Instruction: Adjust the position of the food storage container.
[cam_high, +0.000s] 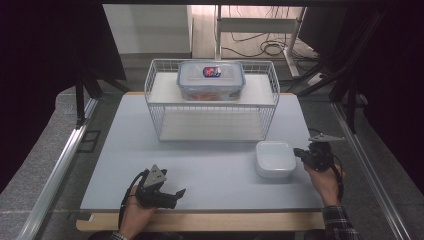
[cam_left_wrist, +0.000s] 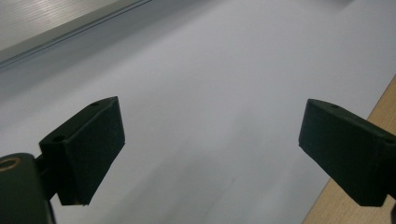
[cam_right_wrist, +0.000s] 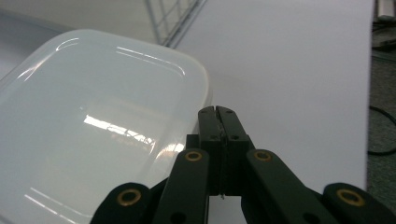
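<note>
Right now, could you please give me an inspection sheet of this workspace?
Surface: pale grey mat on a wooden table.
Job's things: white lidded box at the mat's right, lid on.
Clutter: wire rack at the back; clear lidded tub on its top shelf.
Grippers: left gripper open over bare mat; right gripper shut, at the white box's edge, nothing between the jaws.
Cables: one trailing from each gripper; more on the floor behind.
Surroundings: metal rails at both sides, dark curtains.
</note>
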